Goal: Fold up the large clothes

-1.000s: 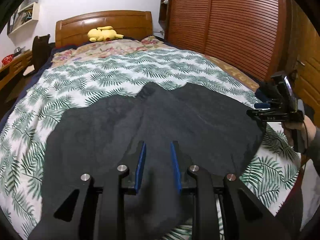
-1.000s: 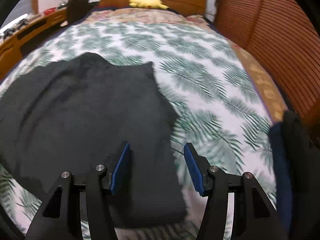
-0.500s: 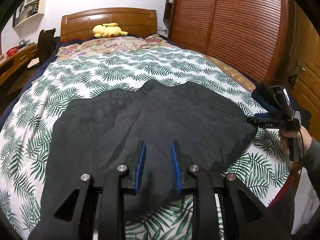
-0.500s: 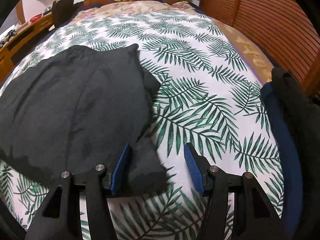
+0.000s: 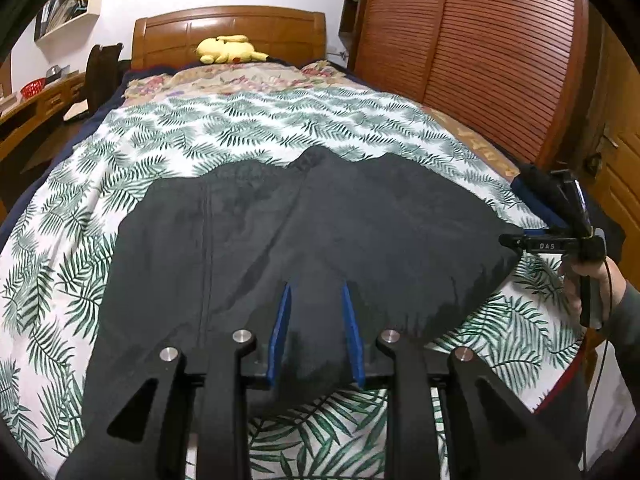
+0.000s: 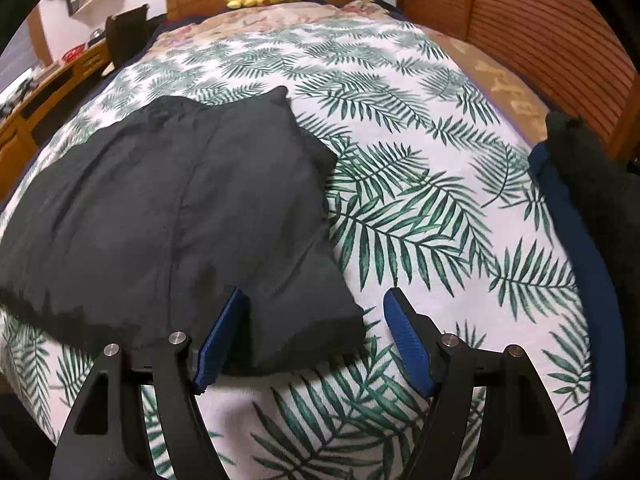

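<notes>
A large dark grey garment [image 5: 304, 240] lies spread on the palm-leaf bedspread [image 5: 240, 120]. My left gripper [image 5: 315, 292] hovers over its near hem, jaws partly open and empty. My right gripper [image 6: 316, 300] is open wide and empty above the garment's near right corner [image 6: 320, 320]; the garment [image 6: 180, 208] fills the left of that view. The right gripper also shows in the left wrist view [image 5: 516, 242], at the garment's right edge.
A yellow plush toy [image 5: 228, 50] lies by the wooden headboard [image 5: 228, 28]. Wooden slatted wardrobe doors [image 5: 480, 60] run along the right. A dark and blue pile of clothes [image 6: 580, 200] sits at the bed's right edge. A desk [image 5: 36, 96] stands left.
Both grippers have pulled back toward the foot of the bed and risen. The garment's near hem now lies on the bedspread. The right gripper stayed open.
</notes>
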Demonstrator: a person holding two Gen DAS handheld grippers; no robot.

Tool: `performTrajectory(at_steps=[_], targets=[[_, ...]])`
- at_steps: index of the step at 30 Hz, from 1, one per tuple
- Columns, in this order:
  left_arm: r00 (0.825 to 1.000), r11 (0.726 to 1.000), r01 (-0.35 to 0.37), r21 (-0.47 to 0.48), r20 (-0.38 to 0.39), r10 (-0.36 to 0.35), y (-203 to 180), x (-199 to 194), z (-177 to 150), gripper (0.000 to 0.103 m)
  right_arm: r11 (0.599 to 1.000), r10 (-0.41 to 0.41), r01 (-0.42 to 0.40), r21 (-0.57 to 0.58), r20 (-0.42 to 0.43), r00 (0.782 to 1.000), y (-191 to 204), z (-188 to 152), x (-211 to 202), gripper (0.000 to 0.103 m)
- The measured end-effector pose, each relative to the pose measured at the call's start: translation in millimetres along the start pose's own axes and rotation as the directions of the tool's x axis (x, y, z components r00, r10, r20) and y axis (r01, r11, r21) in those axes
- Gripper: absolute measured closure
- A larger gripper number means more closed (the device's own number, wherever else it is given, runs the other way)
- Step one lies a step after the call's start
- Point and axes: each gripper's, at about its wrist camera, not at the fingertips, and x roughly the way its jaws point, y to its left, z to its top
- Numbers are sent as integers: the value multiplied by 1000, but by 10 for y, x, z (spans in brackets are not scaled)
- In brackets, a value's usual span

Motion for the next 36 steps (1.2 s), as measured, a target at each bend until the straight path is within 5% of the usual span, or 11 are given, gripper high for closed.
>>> performTrajectory(at_steps=[13,19,21,24,32,36], targets=[[998,996,-6,-88,-67,0,168,322,-94,78,999,24,-23,45,-32,999,26,-138,261,29],[998,997,11,-83,-54,-16,141,247,-57,78,994,83,-80,78,-40,996,27,-171,249,50],[999,996,15,-83,-47,-19,138,216,-33,78,989,118,-114,93,-36,992,23,-174,213,71],[999,996,20,-86,-36,-23,168,168,-6,78,991,114,-113,73,-20,993,88,-136,96,84],[1000,993,26,-114,8,-25,323,-47,5,78,986,158,-162,26,129,979,351,220,-528,91],[1000,991,15,-133,30,-11,467,-189,-32,78,984,171,-159,-76,185,968,815,485,-801,93]])
